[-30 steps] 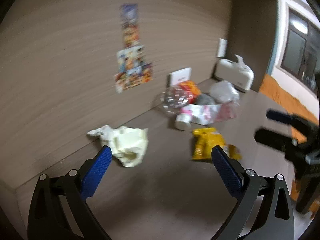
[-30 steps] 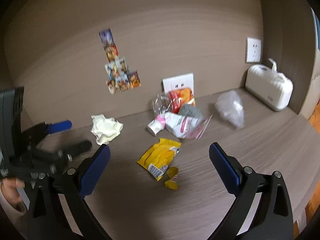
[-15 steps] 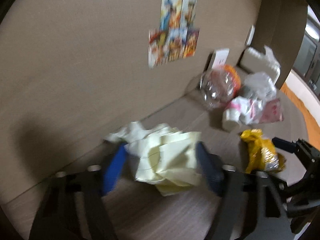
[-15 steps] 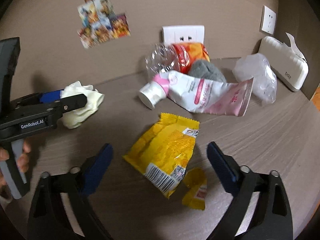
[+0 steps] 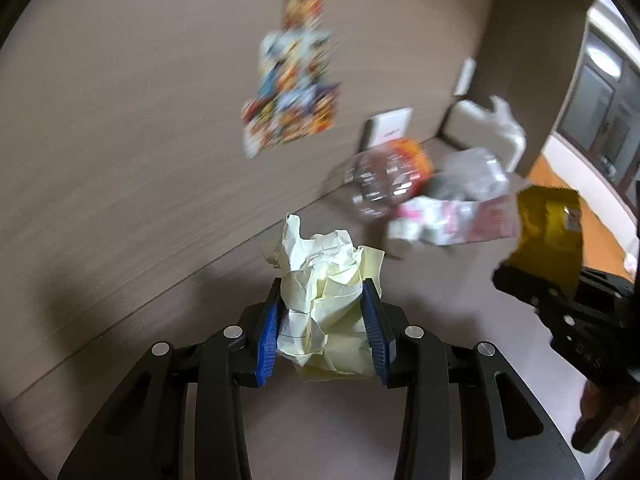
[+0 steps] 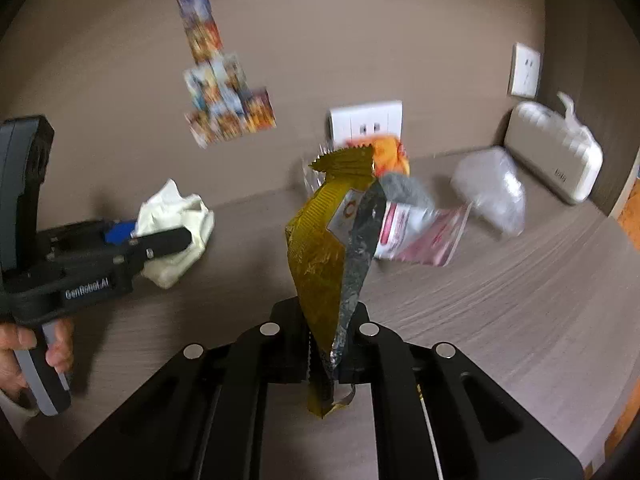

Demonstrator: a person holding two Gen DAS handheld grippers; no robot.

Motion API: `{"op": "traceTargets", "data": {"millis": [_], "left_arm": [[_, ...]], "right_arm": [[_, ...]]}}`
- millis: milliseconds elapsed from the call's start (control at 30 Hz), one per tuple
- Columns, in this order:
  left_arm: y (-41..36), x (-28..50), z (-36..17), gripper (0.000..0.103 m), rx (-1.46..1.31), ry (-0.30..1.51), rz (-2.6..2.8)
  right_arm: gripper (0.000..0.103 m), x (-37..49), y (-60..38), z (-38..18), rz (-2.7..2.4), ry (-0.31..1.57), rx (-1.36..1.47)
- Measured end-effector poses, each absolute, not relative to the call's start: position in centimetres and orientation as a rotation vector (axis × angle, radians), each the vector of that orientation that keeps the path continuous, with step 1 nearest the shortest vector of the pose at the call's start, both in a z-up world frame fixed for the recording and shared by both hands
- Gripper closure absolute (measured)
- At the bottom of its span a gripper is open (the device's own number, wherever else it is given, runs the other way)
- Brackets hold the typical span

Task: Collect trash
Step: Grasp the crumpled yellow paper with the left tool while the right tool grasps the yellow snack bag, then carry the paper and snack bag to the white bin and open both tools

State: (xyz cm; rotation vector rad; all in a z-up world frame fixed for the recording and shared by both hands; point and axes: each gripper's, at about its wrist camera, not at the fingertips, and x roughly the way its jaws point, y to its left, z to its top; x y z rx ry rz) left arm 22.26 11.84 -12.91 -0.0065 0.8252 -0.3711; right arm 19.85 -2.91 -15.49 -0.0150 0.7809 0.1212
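Both grippers have just been closing: my left gripper [image 5: 323, 322] now clamps the crumpled pale-yellow paper [image 5: 326, 300] between its blue pads, and my right gripper [image 6: 326, 354] pinches the yellow snack wrapper [image 6: 324, 248], which stands upright above the wood-grain surface [image 6: 500, 304]. Bottle and pink tube lie behind.

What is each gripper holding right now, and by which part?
The left gripper has just closed on the crumpled pale yellow paper, pads squeezing its sides. The right gripper has just closed on the yellow snack wrapper, pinching its lower end.
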Motion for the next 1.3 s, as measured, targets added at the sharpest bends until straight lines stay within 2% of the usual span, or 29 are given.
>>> {"op": "traceTargets", "data": {"millis": [333, 633, 1033, 1300], "left_arm": [[4.0, 15.6, -8.1, 0.066, 0.077, 0.745, -0.547], [-8.0, 11.2, -8.0, 0.065, 0.167, 0.752, -0.813], [-26.1, 4.7, -12.5, 0.065, 0.275, 0.858, -1.117], [-36.8, 2.5, -19.9, 0.065, 0.354, 0.965, -1.207]], "right_arm": [[0.094, 13.0, -8.6, -8.9, 0.081, 0.666, 0.095], [0.094, 4.9, -16.9, -7.7, -0.134, 0.653, 0.165], [0.093, -6.3, -30.4, -10.4, -0.408, 0.73, 0.308], [0.093, -10.1, -38.5, -15.6, -0.485, 0.819, 0.397]]}}
